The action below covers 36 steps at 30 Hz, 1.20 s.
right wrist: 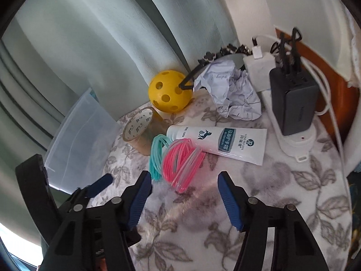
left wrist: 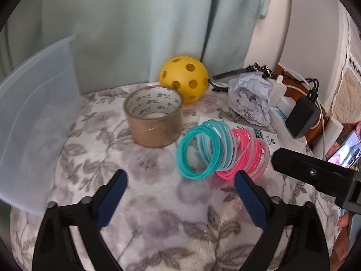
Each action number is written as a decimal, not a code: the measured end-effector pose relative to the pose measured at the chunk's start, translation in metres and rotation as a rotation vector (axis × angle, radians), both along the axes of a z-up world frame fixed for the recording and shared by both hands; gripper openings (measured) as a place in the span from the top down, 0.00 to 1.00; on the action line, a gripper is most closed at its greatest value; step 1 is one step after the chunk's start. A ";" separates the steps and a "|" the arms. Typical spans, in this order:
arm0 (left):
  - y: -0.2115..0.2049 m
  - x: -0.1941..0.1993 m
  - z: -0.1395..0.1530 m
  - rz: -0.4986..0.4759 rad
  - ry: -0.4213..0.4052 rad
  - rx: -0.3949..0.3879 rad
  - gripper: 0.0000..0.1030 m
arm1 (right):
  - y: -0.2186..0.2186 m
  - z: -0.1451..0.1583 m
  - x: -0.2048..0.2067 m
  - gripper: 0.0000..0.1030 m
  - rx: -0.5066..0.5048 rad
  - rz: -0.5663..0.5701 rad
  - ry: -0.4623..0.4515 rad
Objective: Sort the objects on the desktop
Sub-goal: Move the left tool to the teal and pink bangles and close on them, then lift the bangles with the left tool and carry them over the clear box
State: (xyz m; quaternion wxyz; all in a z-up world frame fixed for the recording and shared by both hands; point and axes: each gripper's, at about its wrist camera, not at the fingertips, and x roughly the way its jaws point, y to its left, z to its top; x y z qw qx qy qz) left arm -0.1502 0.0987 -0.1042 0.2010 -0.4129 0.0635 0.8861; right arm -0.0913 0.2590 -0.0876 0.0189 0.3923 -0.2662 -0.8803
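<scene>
Bangles [right wrist: 178, 162] stacked sideways, axis run from 9 to 3 o'clock, right gripper [right wrist: 183, 194] and left gripper [left wrist: 180, 180] spread wide, nothing held.

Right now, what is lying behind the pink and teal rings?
Behind the rings lies a white tube, flat on the cloth, its cap end beside the tape roll. The rings cover part of its lower edge.

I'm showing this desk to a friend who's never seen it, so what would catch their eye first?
Probably the bright coil of teal and pink plastic rings, lying mid-table just ahead of the open right gripper. Behind it, the yellow perforated plastic ball sits against the pale curtain, with the brown roll of packing tape in front of it. The open left gripper points toward the coil and the roll.
</scene>
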 end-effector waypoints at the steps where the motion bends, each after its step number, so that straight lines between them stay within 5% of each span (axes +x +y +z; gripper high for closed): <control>1: 0.002 -0.002 -0.003 -0.012 -0.007 0.003 0.16 | 0.000 -0.002 -0.003 0.41 -0.007 0.003 -0.004; 5: 0.009 -0.011 -0.013 -0.046 -0.043 0.006 0.29 | 0.002 -0.010 -0.012 0.46 -0.029 0.009 -0.025; 10: 0.014 -0.018 -0.025 -0.065 -0.072 -0.015 0.58 | 0.004 -0.021 -0.020 0.49 -0.072 0.016 -0.045; 17: 0.019 -0.018 -0.025 -0.073 -0.056 -0.024 0.60 | -0.001 -0.020 -0.023 0.61 -0.092 0.046 -0.031; 24: 0.021 -0.021 -0.027 -0.079 -0.063 -0.014 0.81 | -0.008 -0.016 -0.024 0.81 -0.094 0.070 -0.019; 36: 0.001 0.005 -0.004 -0.051 -0.047 0.047 0.92 | -0.017 0.008 -0.004 0.88 -0.089 0.085 0.025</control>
